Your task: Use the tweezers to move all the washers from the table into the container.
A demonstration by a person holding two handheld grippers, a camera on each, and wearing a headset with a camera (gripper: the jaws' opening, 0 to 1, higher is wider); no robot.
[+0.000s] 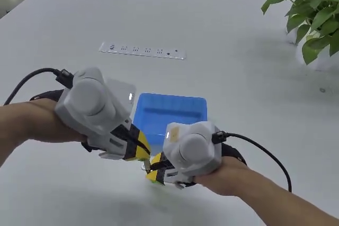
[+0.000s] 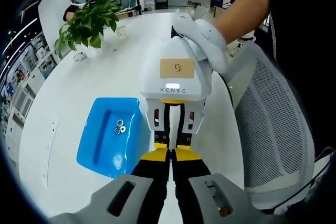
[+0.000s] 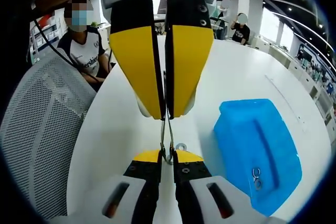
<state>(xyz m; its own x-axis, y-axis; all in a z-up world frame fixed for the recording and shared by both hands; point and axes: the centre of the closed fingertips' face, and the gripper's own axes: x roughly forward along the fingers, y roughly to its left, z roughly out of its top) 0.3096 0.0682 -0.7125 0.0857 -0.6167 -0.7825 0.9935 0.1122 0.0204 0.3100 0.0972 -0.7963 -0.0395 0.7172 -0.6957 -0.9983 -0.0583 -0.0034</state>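
white table [image 1: 222,51] stretches away in the head view, with a power strip [image 1: 142,51] on its far side and a plant [image 1: 312,9] at the far right. a blue container [image 1: 169,110] sits mid-table.

just near of the container, two grippers meet tip to tip. the left gripper [image 1: 139,151] is on the left and the right gripper [image 1: 156,172] is on the right, each held in a hand.

in the right gripper view, thin metal tweezers [image 3: 166,135] run between the two sets of yellow pads. the left gripper's jaws are narrow, pinched on one end of the tweezers. the right gripper's jaws are narrow too, closed on the other end.

a loose washer [image 3: 181,146] lies on the table just right of the tweezers, beside the right gripper's pads. a few more washers [image 2: 119,127] lie together inside the container, as the left gripper view shows.
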